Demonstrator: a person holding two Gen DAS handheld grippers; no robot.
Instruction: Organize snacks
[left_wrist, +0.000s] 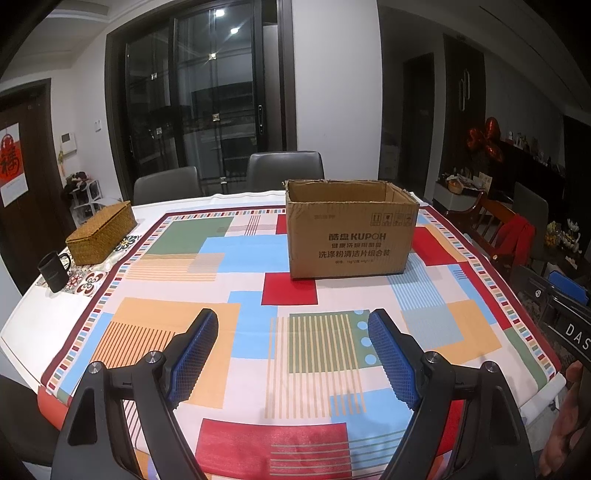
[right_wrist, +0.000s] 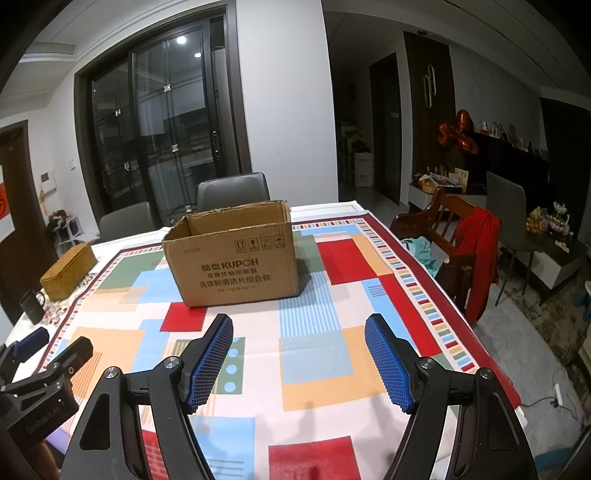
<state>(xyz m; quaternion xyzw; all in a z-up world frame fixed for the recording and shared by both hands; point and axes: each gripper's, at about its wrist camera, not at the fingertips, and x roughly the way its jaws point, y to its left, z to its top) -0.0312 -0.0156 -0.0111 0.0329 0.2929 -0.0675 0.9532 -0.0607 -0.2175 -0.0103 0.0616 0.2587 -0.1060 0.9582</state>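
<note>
The left gripper (left_wrist: 291, 325) hovered over the patterned tablecloth (left_wrist: 240, 254) with its blue-padded fingers (left_wrist: 201, 354) spread apart and nothing between them. The open-topped cardboard box (left_wrist: 351, 236) stood ahead of those fingers, slightly to their right. A woven lidded basket (left_wrist: 101, 232) and a black mug (left_wrist: 55, 271) sat far off to their left. The right gripper (right_wrist: 299, 328) was likewise released and empty, the box (right_wrist: 236, 269) ahead of its fingers (right_wrist: 388, 365), slightly left.

Matt corrugated cardboard box (left_wrist: 351, 236) on smooth printed cloth (left_wrist: 240, 258); woven wicker box (left_wrist: 101, 232).
</note>
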